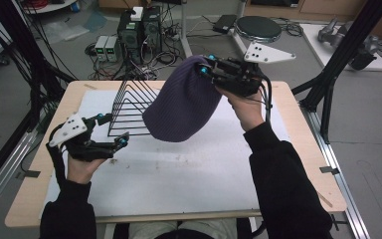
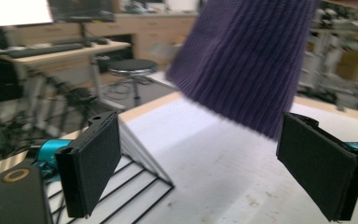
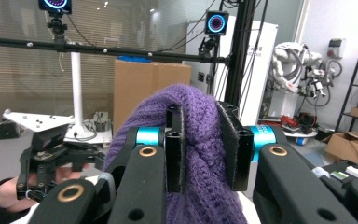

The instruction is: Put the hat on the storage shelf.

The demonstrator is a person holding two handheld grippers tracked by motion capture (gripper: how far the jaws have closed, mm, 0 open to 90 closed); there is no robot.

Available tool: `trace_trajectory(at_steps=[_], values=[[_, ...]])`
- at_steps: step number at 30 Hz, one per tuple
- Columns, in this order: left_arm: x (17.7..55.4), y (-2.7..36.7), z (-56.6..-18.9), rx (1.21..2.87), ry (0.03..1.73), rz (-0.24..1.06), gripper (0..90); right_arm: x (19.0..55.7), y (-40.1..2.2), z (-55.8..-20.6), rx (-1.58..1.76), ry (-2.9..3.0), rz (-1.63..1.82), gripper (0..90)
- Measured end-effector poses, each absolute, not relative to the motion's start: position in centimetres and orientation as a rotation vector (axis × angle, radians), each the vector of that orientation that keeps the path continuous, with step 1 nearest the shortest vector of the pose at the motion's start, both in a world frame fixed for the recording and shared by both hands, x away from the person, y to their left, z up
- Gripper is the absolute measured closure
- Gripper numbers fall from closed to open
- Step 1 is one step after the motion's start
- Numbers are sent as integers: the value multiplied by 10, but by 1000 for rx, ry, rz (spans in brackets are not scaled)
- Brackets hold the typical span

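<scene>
The right gripper (image 1: 205,66) was up in the air over the far-right part of the table, jaws pinched nearly shut on a fold of the dark purple ribbed knit beanie (image 1: 184,102). In the right gripper view the knit (image 3: 193,140) bulged up betw. the two black pads (image 3: 175,140), squeezed on both sides, w/ more fabric spilling down below the jaws. From the high view the beanie hung down & to the left of that gripper, its lower edge clear of the white mat (image 1: 179,169) and just right of the black wire rack (image 1: 129,107). Whether it brushed the rack's right side couldn't be told; they overlapped in that view.

The left gripper (image 1: 113,130) sat low at the near-left of the table, held in the person's left hand (image 1: 82,167), jaws spread wide w/ nothing betw. them. In the left gripper view its own pads (image 2: 91,170) stood far apart; the beanie (image 2: 247,60) hung ahead & above the gap, blurred, not touching either pad. The rack's wires (image 2: 135,186) showed just beside the left-hand pad in that view, close to it; contact unclear. From above, the far jaw tip lay near the rack's near-left corner.

The right gripper view also caught the left gripper (image 3: 46,149) farther off at the left, low.

The light wood table (image 1: 45,164) carried the mat over most of its top. Beyond it, on the grey floor, stood a round black stool (image 1: 258,27).
</scene>
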State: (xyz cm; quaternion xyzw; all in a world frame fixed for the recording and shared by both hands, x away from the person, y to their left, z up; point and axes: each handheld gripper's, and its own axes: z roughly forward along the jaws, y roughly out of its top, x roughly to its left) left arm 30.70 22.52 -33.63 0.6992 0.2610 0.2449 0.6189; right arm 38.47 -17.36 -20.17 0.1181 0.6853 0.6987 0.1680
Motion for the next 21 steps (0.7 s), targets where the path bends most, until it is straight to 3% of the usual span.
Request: trace_trajectory(at_steps=[17, 21], values=[[333, 204, -326, 1667, 494, 350, 142, 375, -133, -202, 218, 2040, 1998, 738], [335, 203, -329, 1684, 475, 309, 219, 373, -128, -201, 201, 2050, 2000, 737]])
